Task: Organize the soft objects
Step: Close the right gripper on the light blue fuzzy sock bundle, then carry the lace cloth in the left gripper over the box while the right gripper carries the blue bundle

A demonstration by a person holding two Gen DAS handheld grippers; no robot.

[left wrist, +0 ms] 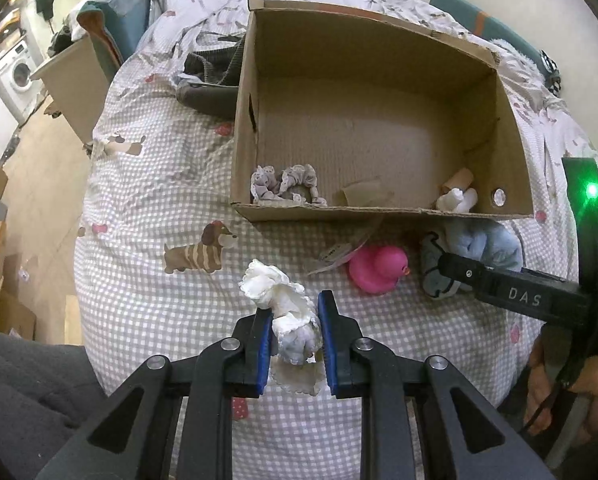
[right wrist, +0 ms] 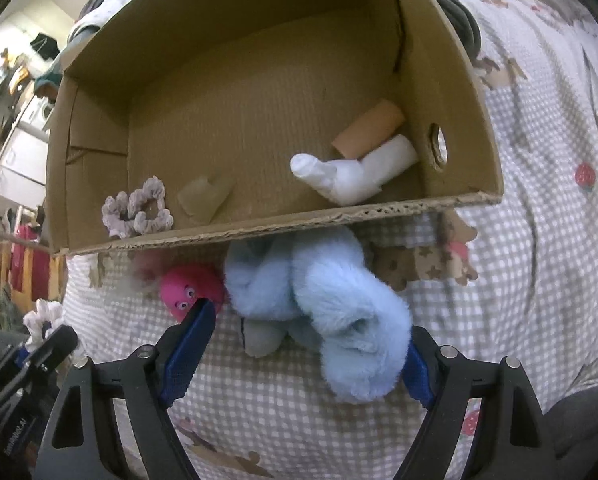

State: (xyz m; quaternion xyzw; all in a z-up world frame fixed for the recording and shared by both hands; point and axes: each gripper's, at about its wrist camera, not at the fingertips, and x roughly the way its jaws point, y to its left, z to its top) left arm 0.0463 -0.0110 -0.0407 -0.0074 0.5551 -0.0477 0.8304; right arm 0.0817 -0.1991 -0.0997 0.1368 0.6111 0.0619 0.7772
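Low centre of the left view, the left tool (left wrist: 293, 330) pinches a white scrunchie (left wrist: 287, 312) on the bed. The right tool (right wrist: 307, 344) stands spread around the blue fluffy sock (right wrist: 339, 304). Next, judged: lift the scrunchie into the cardboard box (left wrist: 379, 212) above.

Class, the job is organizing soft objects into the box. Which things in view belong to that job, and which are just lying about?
Job: cardboard box, white scrunchie in left gripper, blue fluffy sock between right gripper fingers, pink duck.

Lying about: dark clothes, washing machine.
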